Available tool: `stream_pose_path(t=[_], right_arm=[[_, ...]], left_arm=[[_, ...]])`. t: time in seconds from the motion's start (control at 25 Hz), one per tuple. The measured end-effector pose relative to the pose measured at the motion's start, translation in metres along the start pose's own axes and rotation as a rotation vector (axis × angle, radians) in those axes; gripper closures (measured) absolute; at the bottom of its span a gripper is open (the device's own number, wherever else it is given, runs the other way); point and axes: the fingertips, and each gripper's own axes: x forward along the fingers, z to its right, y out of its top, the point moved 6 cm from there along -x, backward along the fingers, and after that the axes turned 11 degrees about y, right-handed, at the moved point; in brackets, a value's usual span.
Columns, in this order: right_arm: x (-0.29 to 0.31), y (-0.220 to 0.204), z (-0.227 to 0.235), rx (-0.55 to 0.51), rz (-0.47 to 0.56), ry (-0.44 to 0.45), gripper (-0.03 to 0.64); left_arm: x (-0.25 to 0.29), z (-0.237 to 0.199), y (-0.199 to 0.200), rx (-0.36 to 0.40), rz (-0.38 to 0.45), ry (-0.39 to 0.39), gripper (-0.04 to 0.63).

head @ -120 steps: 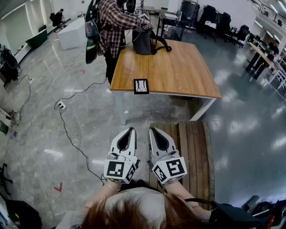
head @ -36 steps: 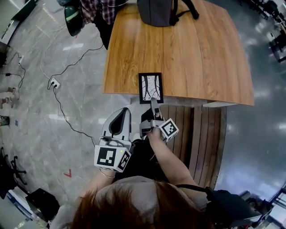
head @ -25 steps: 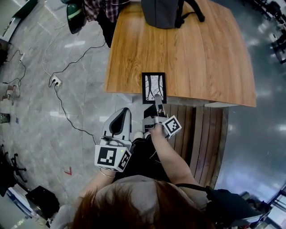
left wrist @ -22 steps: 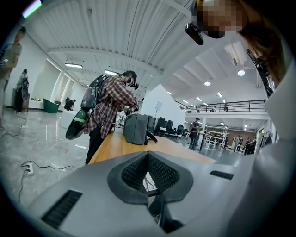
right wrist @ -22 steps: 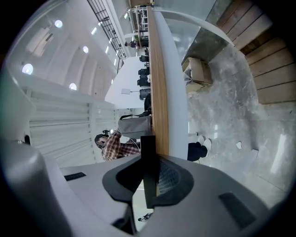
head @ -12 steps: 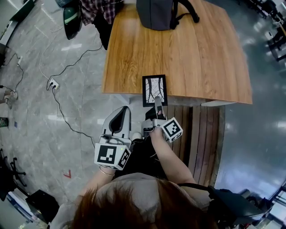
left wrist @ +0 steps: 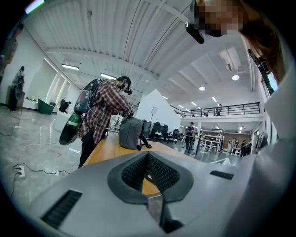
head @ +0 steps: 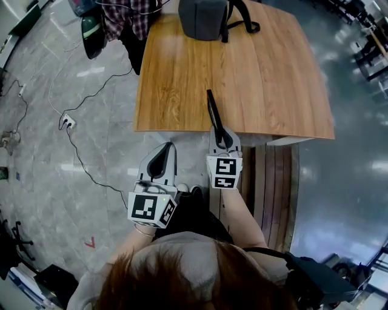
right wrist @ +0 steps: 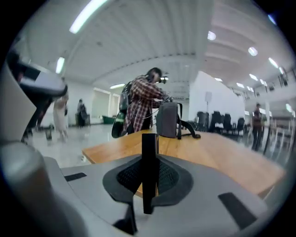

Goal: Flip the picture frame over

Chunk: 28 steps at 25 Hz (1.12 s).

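1. R hand-held gripper (head: 219, 129): jaws narrow, clamped on the near short end of the picture frame (head: 211, 110). The right gripper view shows the frame as a thin dark strip upright betw the pads (right wrist: 169, 178).
2. Frame pos: up on edge, not flat, over the near edge of the bench (head: 273, 72). Can't tell if its lower edge touches the wood or hangs just above.
3. Key relation: frame's long axis runs straight on from the R gripper, away from the person twd the grey bag (head: 203, 17). Faces look left/right; can't tell which is the pic side.
4. L hand-held gripper (head: 167, 147): jaws together, nothing betw them, off the bench at near-left, apart from the frame. R hand is the nearer one.
5. Judgement: flip approx halfway. Next prob needs a roll about that long axis, then lowering flat on the other face. Risk: one-end pinch, frame could pivot or slip.
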Motion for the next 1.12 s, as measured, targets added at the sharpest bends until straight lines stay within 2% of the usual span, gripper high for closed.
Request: stream_pose_path(t=[0.16,0.24,0.32,0.44,0.64,0.8,1.0,1.12], right_arm=[[0.012,-0.004,-0.024,-0.514,-0.180,-0.032,0.563],[0.017,-0.011,-0.037,-0.724,-0.247,-0.026,0.563],[0.021,-0.017,-0.046,-0.843,-0.276,-0.015,0.561],[0.030,-0.031,-0.057,-0.967,-0.320,-0.012,0.561],[0.045,-0.057,-0.072,-1.126,-0.457,0.020,0.560],[0.054,-0.066,-0.079,-1.133,-0.500,0.054,0.555],[0.060,-0.072,-0.081,-1.104,-0.488,0.027,0.544],[0.064,-0.080,-0.080,-1.132,-0.466,-0.015,0.537]], left_arm=[[0.001,-0.006,0.003,-0.006,0.009,0.014,0.589],[0.000,-0.008,0.005,-0.007,0.014,0.021,0.589],[-0.001,-0.012,0.007,-0.005,0.015,0.032,0.589],[-0.002,-0.018,0.007,0.000,0.006,0.049,0.589],[-0.002,-0.023,0.004,-0.005,0.008,0.055,0.589],[-0.003,-0.024,0.004,-0.007,0.003,0.060,0.589],[-0.004,-0.026,0.000,-0.013,-0.004,0.057,0.589],[-0.004,-0.026,-0.002,-0.015,-0.009,0.058,0.589]])
